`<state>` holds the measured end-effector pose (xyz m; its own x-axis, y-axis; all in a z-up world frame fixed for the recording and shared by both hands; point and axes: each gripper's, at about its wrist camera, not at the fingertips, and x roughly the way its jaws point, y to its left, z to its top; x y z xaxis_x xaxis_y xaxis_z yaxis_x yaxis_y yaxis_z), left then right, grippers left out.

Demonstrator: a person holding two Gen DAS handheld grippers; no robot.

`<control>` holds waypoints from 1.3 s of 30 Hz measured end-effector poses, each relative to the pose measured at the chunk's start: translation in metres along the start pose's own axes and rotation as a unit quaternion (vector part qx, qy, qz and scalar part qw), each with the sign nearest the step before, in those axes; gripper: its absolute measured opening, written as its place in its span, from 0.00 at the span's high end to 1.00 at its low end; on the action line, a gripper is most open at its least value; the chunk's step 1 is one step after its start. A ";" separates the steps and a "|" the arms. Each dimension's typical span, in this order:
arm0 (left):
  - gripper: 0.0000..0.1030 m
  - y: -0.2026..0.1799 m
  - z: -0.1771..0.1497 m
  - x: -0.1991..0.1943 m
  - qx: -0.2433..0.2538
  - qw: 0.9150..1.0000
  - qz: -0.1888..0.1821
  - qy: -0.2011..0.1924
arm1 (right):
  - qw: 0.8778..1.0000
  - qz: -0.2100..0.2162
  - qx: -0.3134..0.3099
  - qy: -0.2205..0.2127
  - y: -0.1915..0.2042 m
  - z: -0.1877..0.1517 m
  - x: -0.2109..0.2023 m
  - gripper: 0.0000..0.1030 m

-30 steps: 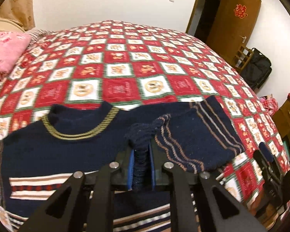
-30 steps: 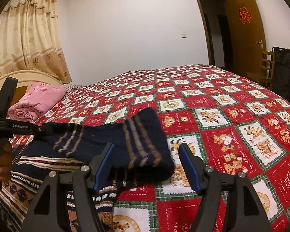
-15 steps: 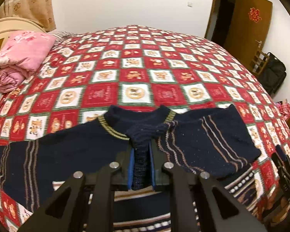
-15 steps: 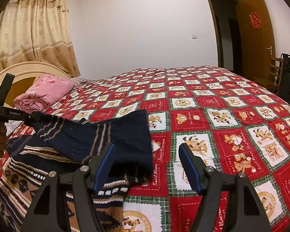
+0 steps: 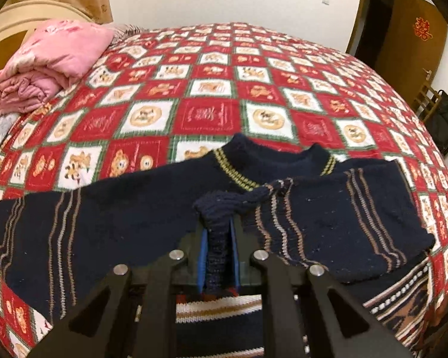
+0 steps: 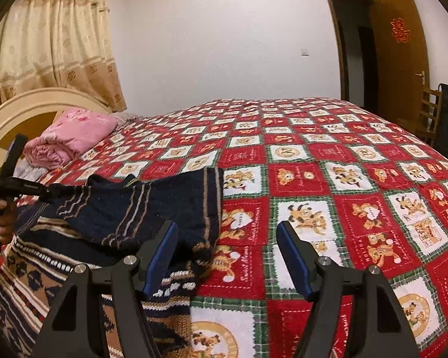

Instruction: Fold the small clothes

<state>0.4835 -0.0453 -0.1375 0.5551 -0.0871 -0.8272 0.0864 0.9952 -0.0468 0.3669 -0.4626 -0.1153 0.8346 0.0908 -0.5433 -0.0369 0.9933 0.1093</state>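
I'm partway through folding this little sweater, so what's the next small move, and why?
Probably lower the left gripper and let go. It is shut on the cuff of the sleeve, which is already drawn across the navy sweater to below the collar. The right gripper is open and holds nothing.

The sweater's (image 5: 128,232) hem is cut off by the lower frame edge behind the gripper's black arms. At far right, a black bag (image 5: 445,125) is clipped by the lens rim.

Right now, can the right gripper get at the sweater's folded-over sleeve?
Probably yes. The right gripper is open, with the sleeve just off its left finger and nothing between; the left gripper pinches its cuff.
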 end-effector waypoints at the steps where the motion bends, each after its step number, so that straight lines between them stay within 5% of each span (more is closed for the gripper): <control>1: 0.86 0.000 -0.002 0.005 0.000 1.000 0.003 0.004 | 1.000 0.002 -0.003 0.003 0.001 0.000 0.001 0.32; 5: 0.85 -0.004 -0.008 0.023 0.002 1.000 0.019 0.015 | 1.000 0.022 -0.006 0.017 0.005 -0.003 0.006 0.32; 11: 0.67 0.006 -0.016 0.029 0.012 0.998 0.048 0.029 | 0.997 0.055 -0.036 0.051 0.022 -0.008 0.014 0.32; 13: 0.47 0.013 -0.018 0.019 0.017 0.998 0.057 0.019 | 0.995 0.068 -0.041 0.064 0.026 -0.010 0.017 0.32; 17: 0.26 0.029 -0.025 -0.007 0.014 0.999 0.043 -0.014 | 0.996 0.054 -0.038 0.060 0.026 -0.010 0.017 0.32; 22: 0.24 0.016 -0.033 -0.001 0.050 0.997 0.053 -0.013 | 0.999 0.032 -0.016 0.038 0.017 0.001 0.025 0.32; 27: 0.24 0.011 -0.022 0.016 0.008 0.998 0.056 0.009 | 1.000 -0.003 -0.013 0.027 0.013 0.012 0.029 0.32; 35: 0.16 0.013 -0.044 0.016 0.039 0.995 0.079 0.044 | 0.991 -0.037 -0.041 0.125 0.012 0.000 0.050 0.32; 39: 0.13 0.015 -0.057 0.006 0.065 0.993 0.083 0.057 | 0.991 -0.042 -0.042 0.118 0.016 0.002 0.039 0.32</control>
<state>0.4409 -0.0282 -0.1751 0.4733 0.0912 -0.8762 0.1124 0.9802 0.1627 0.4000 -0.4432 -0.1334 0.6846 0.0128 -0.7288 -0.0268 0.9996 -0.0076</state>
